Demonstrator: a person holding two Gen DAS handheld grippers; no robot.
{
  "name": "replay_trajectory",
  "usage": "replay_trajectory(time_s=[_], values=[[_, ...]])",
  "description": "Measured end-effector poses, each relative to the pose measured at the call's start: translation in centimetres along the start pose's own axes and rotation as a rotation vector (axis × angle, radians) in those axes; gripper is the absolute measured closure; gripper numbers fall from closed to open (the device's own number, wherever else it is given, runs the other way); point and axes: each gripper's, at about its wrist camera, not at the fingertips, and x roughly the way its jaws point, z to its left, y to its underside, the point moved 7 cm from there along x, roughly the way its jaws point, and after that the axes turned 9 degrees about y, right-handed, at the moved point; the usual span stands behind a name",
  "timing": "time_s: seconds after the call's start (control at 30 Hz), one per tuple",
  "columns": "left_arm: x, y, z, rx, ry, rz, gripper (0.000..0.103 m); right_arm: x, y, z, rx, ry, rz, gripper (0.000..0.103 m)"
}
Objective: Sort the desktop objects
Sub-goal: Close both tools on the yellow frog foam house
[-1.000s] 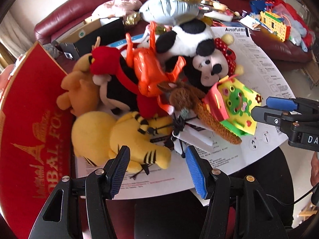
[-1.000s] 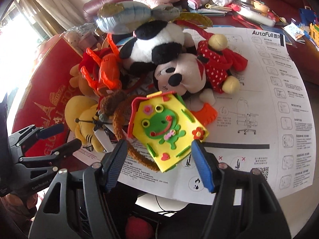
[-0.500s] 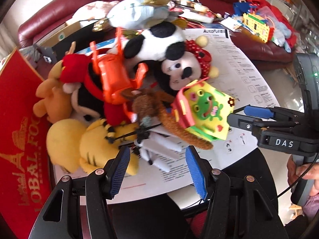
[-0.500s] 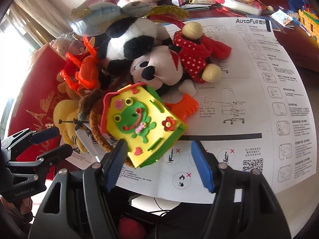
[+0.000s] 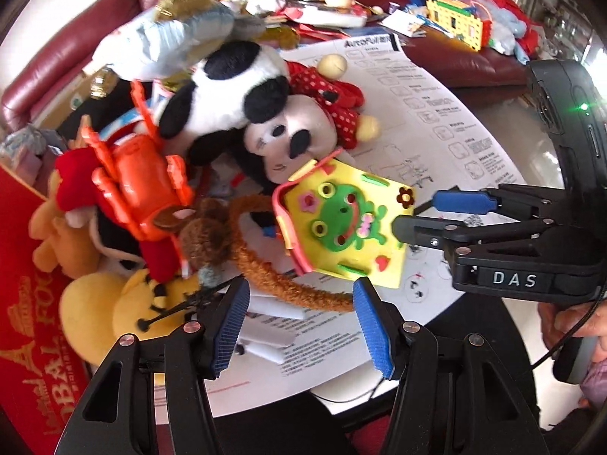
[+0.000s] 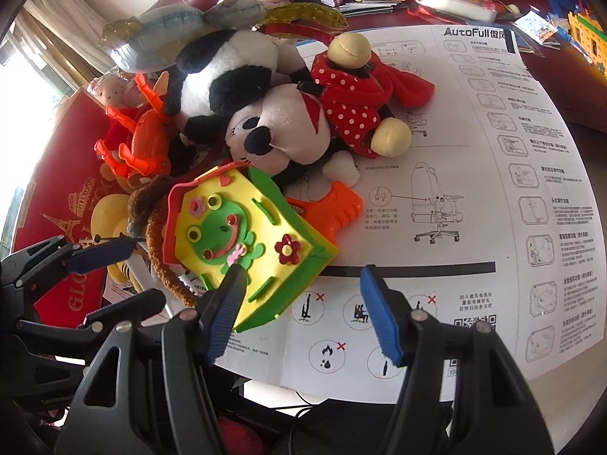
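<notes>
A yellow foam box with a green frog face [image 6: 235,239] leans at the front of a toy heap, over a brown fuzzy toy [image 5: 205,235]. My right gripper [image 6: 301,273] hangs over its near corner. Its jaws are closing with that corner between them; the left pad [image 6: 224,314] lies against the box front, the right pad is off it. In the left wrist view the right gripper [image 5: 417,212] comes in from the right at the frog box [image 5: 341,223] edge. My left gripper [image 5: 301,288] is open above the brown cord and paper, holding nothing.
The heap holds a mouse plush [image 6: 284,132], a panda plush [image 6: 227,64], an orange plastic crab [image 5: 140,178] and a yellow tiger plush [image 5: 125,303]. A white instruction sheet [image 6: 455,151] covers the table. A red box [image 5: 26,303] stands left; the cluttered red sofa [image 5: 57,57] lies behind.
My left gripper has slid right along the table's front, from the tiger plush toward the frog box. My right gripper has sunk closer, so the box corner now sits between its fingers.
</notes>
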Motion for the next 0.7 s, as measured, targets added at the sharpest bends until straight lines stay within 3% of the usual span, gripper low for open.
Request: replay_trajectory(time_s=[0.27, 0.37, 0.47, 0.7], values=[[1.6, -0.8, 0.0, 0.028, -0.014, 0.021, 0.045, 1.0, -0.9, 0.2, -0.014, -0.027, 0.008, 0.043], [1.7, -0.9, 0.0, 0.036, -0.005, 0.021, 0.045, 1.5, -1.0, 0.6, -0.029, -0.049, 0.022, 0.049], [1.8, -1.1, 0.0, 0.04, 0.012, 0.023, 0.045, 1.5, -1.1, 0.9, -0.041, -0.086, 0.018, 0.065], [1.9, -1.3, -0.4, 0.061, 0.021, 0.029, 0.045, 1.2, -0.7, -0.7, -0.012, -0.092, 0.0, 0.074]])
